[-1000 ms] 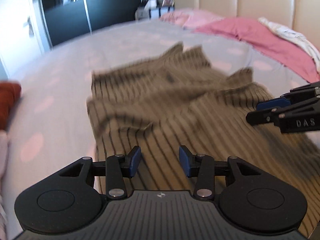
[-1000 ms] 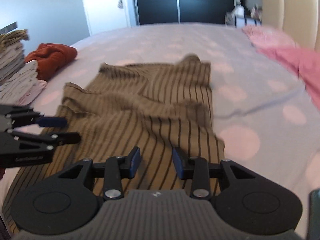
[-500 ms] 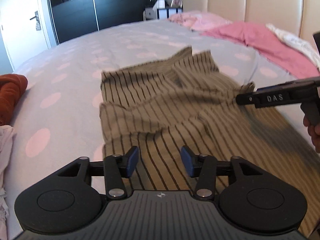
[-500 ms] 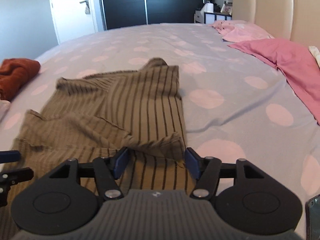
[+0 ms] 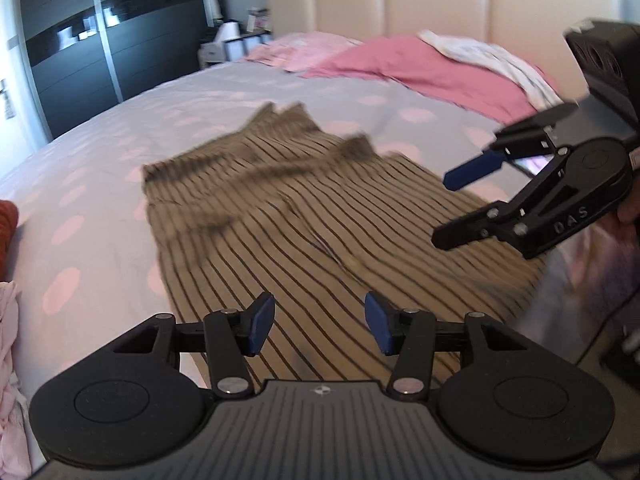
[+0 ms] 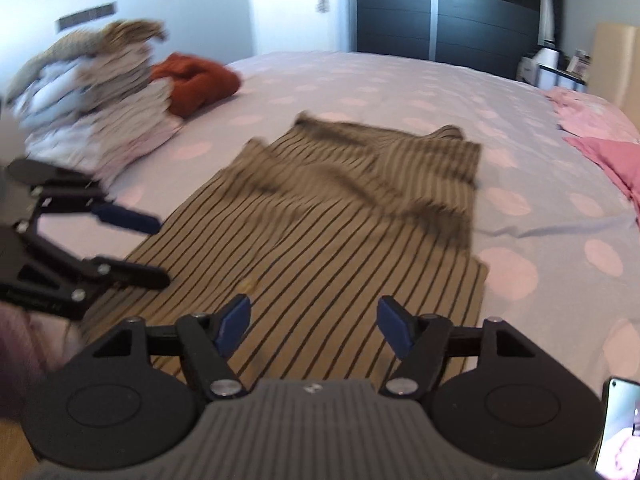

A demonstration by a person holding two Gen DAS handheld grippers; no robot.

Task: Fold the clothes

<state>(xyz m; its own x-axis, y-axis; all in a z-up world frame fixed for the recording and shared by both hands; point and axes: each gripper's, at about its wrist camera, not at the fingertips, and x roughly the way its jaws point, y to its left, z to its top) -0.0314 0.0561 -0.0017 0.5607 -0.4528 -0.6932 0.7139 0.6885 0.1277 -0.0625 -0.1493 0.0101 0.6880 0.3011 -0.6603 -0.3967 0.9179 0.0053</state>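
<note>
Folding is only partly done: olive-brown, dark-striped knit garment (image 6: 340, 240) lies on the dotted lilac bedspread (image 6: 400, 84) with its far end doubled back, while left gripper (image 5: 318, 326) and right gripper (image 6: 312, 320), jaws just opened, hover empty above it.

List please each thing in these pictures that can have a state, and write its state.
striped garment: flat on the bed, far part folded over, wrinkled
left tongs: open, nothing held
right tongs: just opened wider, nothing between them
pile of clothes: stacked, folded
rust-red garment: crumpled
pink garment: unfolded, spread out
wardrobe doors: closed
</note>
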